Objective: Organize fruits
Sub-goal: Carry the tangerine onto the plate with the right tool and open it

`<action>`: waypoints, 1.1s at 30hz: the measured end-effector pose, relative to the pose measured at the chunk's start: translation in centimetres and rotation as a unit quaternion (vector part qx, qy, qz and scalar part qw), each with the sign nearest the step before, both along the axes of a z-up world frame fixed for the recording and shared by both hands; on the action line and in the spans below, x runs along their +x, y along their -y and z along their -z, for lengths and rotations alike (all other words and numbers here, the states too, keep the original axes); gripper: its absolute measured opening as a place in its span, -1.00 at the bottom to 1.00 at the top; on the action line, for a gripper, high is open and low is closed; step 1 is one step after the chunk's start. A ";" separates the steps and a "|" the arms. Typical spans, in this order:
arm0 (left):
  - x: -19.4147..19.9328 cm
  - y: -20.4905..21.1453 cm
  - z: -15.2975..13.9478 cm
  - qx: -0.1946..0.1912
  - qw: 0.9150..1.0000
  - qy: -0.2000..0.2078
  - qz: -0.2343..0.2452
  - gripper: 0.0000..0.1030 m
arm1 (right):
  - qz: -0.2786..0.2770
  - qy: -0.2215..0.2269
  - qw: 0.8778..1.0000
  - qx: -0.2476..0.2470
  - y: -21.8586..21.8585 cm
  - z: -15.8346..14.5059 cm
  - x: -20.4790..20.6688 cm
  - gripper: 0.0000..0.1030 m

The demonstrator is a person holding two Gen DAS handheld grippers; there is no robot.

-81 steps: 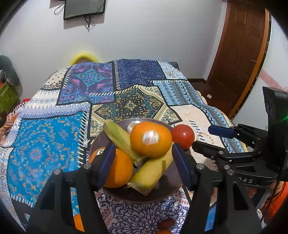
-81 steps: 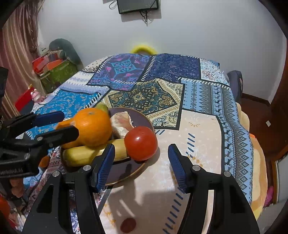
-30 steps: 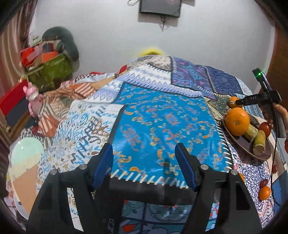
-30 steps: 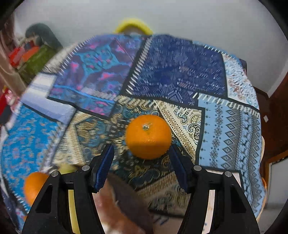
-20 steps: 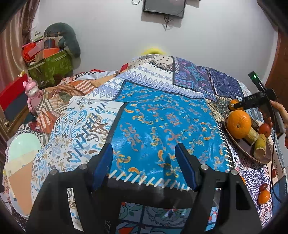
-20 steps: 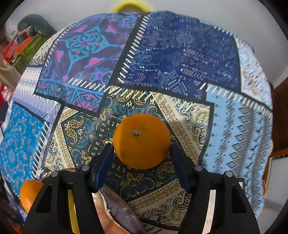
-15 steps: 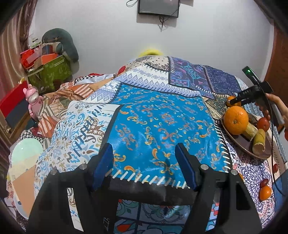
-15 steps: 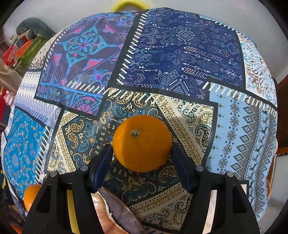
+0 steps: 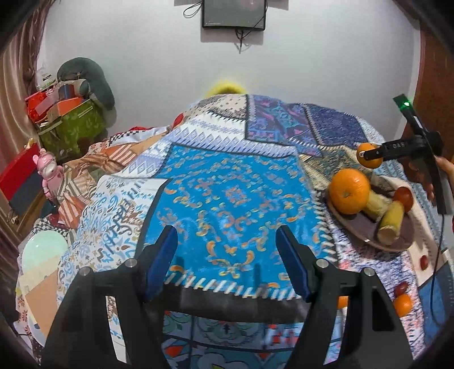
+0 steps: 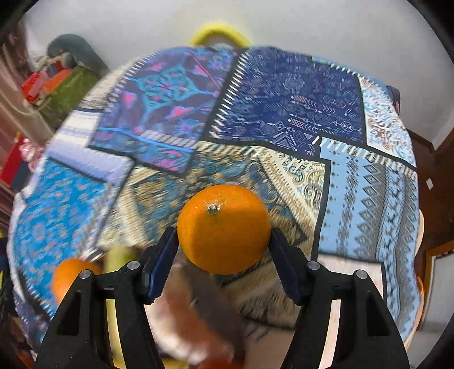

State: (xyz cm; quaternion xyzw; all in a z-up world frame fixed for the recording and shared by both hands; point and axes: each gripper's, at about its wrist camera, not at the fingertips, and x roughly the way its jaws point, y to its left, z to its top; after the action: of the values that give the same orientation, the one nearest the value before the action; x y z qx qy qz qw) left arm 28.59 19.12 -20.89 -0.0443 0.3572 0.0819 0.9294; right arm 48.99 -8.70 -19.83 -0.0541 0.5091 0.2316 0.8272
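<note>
My right gripper [image 10: 222,252] is clamped on a small orange [image 10: 224,228], stem end up, one blue pad [image 10: 160,261] pressing each flank; the jaws have just been closing a little on it. In the left wrist view the same gripper [image 9: 369,154] carries that orange [image 9: 368,154] clear of the bedspread, just above the far rim of the brown plate [image 9: 366,235], with a hand [image 9: 442,176] behind it at the frame edge.

The plate holds a larger orange [image 9: 349,190], two yellow-green bananas [image 9: 391,218] lying across it, and a tomato [image 9: 403,197] on its far side. In the right wrist view the plate and its contents are blurred below the fingers.

My left gripper [image 9: 227,262] stands open with nothing between its pads, over the bright blue panel of the patchwork bedspread [image 9: 227,181], well apart from the plate.

On the bedspread near the plate lie a small tangerine [image 9: 403,304] and two small dark red fruits [image 9: 401,287]; I cannot tell their kind.

A dark screen [image 9: 233,14] hangs on the white wall.
</note>
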 end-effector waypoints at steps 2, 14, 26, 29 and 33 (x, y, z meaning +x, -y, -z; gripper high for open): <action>-0.2 0.7 -0.8 0.004 1.000 0.006 0.004 0.39 | -0.005 0.010 0.999 0.031 0.7 -1.5 -2.4 0.21; -1.8 3.6 -2.8 -0.012 1.000 0.011 0.026 0.39 | -0.067 0.084 0.991 0.080 -0.8 -5.7 -13.7 0.21; -1.9 3.8 -1.9 -0.019 0.999 0.000 0.027 0.39 | -0.094 0.071 0.993 0.022 -4.9 0.2 -14.8 0.22; -1.8 4.0 -1.4 -0.020 0.999 -0.005 0.027 0.39 | -0.091 0.067 0.993 0.026 -4.9 0.2 -14.5 0.24; -1.8 4.1 -1.2 -0.024 0.999 -0.010 0.030 0.39 | -0.092 0.054 0.994 0.024 -4.6 0.5 -14.3 0.27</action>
State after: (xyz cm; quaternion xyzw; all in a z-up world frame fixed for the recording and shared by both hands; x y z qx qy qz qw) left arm 26.75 14.98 -19.73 -0.0552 0.3694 0.0461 0.9265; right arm 34.65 -4.05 -20.36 -0.0935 0.4506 0.3152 0.8300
